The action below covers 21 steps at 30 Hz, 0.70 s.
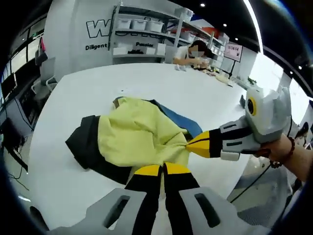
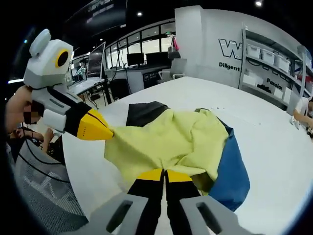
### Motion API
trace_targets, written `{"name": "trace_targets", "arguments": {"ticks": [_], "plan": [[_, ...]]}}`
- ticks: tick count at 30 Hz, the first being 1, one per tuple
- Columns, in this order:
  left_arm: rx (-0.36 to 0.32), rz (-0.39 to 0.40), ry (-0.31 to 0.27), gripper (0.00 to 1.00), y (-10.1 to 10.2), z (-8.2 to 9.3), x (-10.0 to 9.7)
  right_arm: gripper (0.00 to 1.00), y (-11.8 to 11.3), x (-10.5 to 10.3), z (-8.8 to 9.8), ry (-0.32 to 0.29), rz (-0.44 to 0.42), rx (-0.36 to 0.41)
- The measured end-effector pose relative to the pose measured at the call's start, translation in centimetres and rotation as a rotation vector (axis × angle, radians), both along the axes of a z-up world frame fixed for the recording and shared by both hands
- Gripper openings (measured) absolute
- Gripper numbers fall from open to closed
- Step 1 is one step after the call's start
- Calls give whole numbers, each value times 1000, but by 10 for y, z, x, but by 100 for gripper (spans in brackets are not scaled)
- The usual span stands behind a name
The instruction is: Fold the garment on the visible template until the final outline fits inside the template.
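While bins line the shelf, both claws — left, right — pinch the garment.

surface: white table | on it: crumpled yellow, black and blue garment

The garment, pale yellow with black and blue panels, lies rumpled on the white table; in the left gripper view black shows at nine o'clock, blue at two.
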<state>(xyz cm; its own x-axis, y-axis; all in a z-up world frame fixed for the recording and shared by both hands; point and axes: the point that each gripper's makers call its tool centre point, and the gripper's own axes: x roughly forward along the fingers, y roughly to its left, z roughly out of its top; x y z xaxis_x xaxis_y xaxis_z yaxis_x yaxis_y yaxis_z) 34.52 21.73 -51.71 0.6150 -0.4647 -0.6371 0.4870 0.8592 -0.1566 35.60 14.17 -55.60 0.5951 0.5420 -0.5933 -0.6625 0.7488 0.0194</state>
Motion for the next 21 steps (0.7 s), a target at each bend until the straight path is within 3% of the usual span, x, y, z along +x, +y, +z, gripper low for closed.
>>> {"name": "trace_targets", "arguments": {"ticks": [5, 9, 18, 21], "plan": [[4, -3, 2, 2, 5, 1, -5, 0, 16, -20, -6, 17, 104, -49], [2, 21, 7, 2, 12, -2, -6, 0, 20, -31, -12, 24, 133, -62], [14, 37, 24, 2, 18, -9, -7, 0, 19, -36, -18, 39, 126, -37], [21, 39, 26, 2, 20, -10, -7, 0, 14, -32, -21, 76, 63, 9]]}}
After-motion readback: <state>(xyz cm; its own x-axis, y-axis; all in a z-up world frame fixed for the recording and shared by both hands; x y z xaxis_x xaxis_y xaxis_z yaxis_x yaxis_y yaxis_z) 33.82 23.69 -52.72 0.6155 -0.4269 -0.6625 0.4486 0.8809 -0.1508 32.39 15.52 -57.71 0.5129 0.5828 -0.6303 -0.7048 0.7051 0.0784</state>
